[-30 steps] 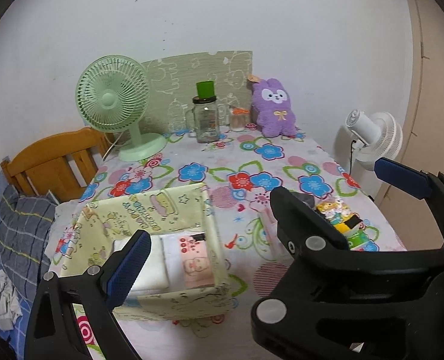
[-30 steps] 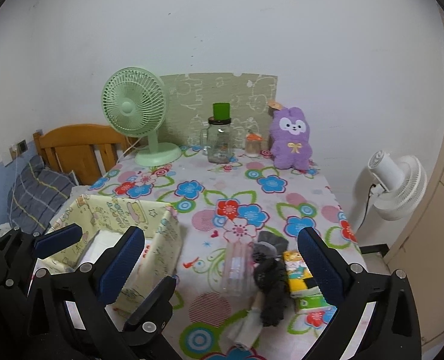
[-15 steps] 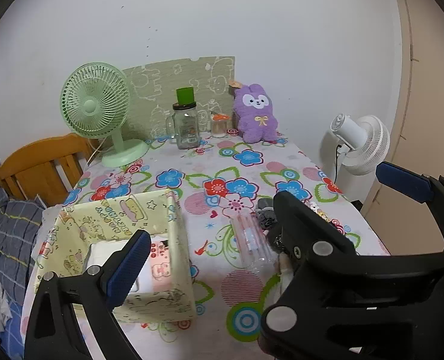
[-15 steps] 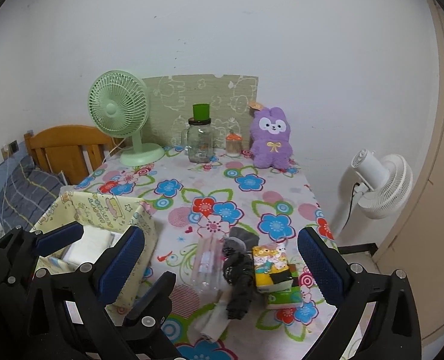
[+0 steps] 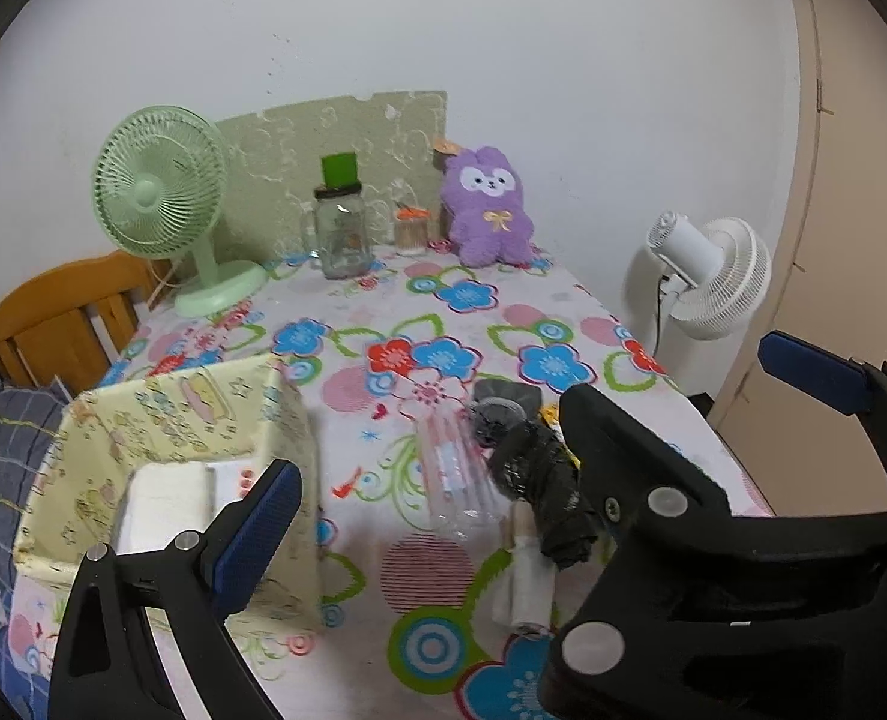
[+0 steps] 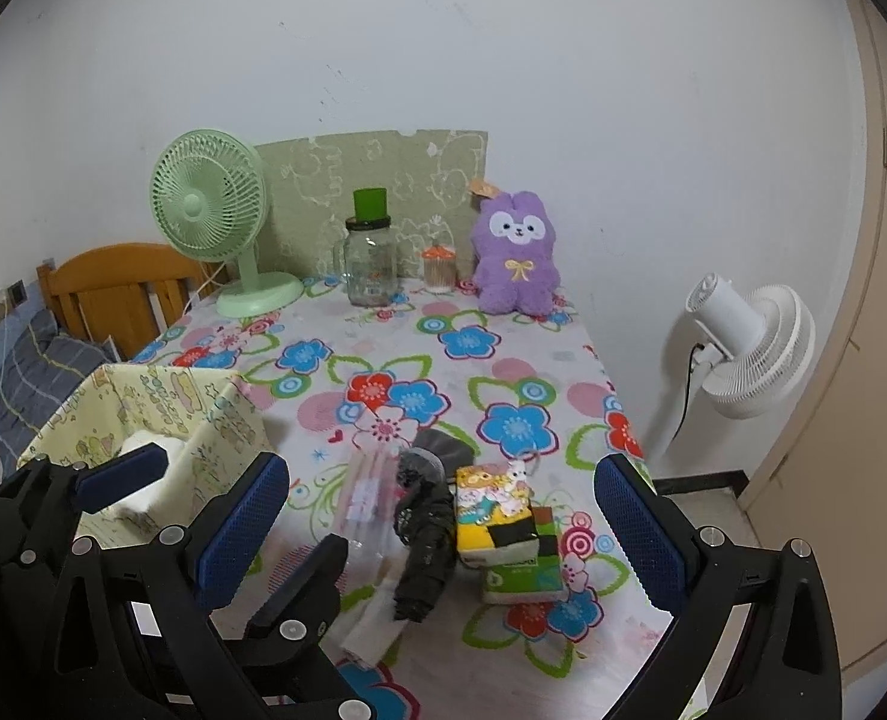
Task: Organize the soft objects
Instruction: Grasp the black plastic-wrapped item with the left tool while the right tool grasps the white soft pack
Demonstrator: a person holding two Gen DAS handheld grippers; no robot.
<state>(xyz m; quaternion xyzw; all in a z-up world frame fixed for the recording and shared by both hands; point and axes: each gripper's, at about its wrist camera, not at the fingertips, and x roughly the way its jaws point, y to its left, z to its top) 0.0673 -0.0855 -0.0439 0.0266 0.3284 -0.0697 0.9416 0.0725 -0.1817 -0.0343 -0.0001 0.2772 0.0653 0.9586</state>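
A yellow fabric bin (image 5: 191, 420) stands at the table's front left and holds white folded cloth (image 5: 164, 495); it also shows in the right wrist view (image 6: 161, 414). A clear plastic pack (image 5: 458, 480), a dark rolled item (image 6: 425, 534), a white roll (image 5: 524, 594) and colourful tissue packs (image 6: 503, 516) lie on the floral tablecloth at front right. A purple plush rabbit (image 6: 515, 252) sits at the back. My left gripper (image 5: 527, 438) is open and empty above the front edge. My right gripper (image 6: 443, 528) is open and empty above the loose items.
A green desk fan (image 6: 215, 222), a glass jar with a green lid (image 6: 371, 264) and a small orange-capped jar (image 6: 437, 267) stand along the back wall. A white floor fan (image 6: 749, 342) stands right of the table. A wooden chair (image 5: 59, 312) is at the left.
Both grippers have pulled back and shifted right; the bin and the loose items now sit farther from the cameras. Both stay open and empty.
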